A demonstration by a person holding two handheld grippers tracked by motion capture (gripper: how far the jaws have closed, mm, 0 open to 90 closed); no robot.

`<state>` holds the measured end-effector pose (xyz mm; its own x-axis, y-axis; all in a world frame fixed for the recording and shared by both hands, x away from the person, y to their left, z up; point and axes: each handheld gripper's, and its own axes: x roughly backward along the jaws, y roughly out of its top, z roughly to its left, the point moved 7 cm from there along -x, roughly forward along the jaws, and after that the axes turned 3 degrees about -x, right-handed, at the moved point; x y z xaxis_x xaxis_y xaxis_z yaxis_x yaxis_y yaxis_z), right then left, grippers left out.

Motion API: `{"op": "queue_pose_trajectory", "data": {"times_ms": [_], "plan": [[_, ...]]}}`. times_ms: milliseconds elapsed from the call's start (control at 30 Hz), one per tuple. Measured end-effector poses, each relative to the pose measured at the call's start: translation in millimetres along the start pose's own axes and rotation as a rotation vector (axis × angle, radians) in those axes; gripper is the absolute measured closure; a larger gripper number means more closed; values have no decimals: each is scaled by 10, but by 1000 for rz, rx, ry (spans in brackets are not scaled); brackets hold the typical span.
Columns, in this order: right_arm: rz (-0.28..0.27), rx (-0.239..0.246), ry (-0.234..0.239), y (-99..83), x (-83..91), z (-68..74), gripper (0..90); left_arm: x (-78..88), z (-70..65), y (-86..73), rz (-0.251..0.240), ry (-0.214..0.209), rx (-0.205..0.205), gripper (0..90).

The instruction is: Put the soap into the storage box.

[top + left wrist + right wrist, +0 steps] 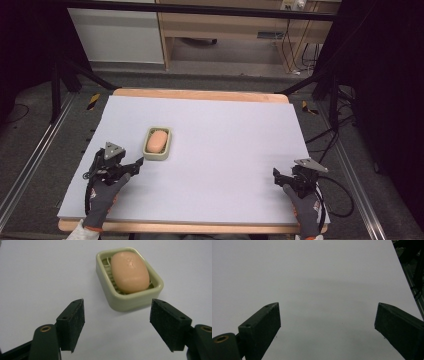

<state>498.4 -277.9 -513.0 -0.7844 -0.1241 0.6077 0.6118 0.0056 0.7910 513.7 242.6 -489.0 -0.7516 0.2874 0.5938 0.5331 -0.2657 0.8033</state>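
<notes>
Surroundings: dark floor with rails and cables around the bench; a wooden cabinet [220, 25] stands at the top of the high view.
Bench [225, 150]: wooden edge showing, its top covered by a pale lilac sheet that takes up the middle of the high view.
Left hand [102, 197]: gloved in grey, at the lower left of the high view, holding the left gripper [136, 165] low over the sheet.
Left gripper state: fingers [72, 323] released and spread wide, nothing between them; in the left gripper view they rise from the lower left and lower right corners.
Soap dish [158, 144]: pale green, rectangular with rounded corners, left of centre in the high view, just beyond the left gripper and not touching it; in the left gripper view it sits upper centre, ahead of the gap between the fingers.
Soap [157, 142]: peach-pink oval bar lying inside the dish on its ribbed floor.
Right hand [306, 210]: gloved, at the lower right of the high view, holding the right gripper [277, 176] near the bench's right edge, well apart from the dish.
Right gripper state: fingers [263, 325] released, wide apart, bare sheet between them.
</notes>
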Motion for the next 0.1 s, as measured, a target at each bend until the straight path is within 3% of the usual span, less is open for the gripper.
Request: {"op": "queue_pose_trajectory", "data": {"times_ms": [100], "plan": [[1, 11, 0, -2, -9, 3, 70, 3, 23, -48, 14, 4, -2, 272]]}}
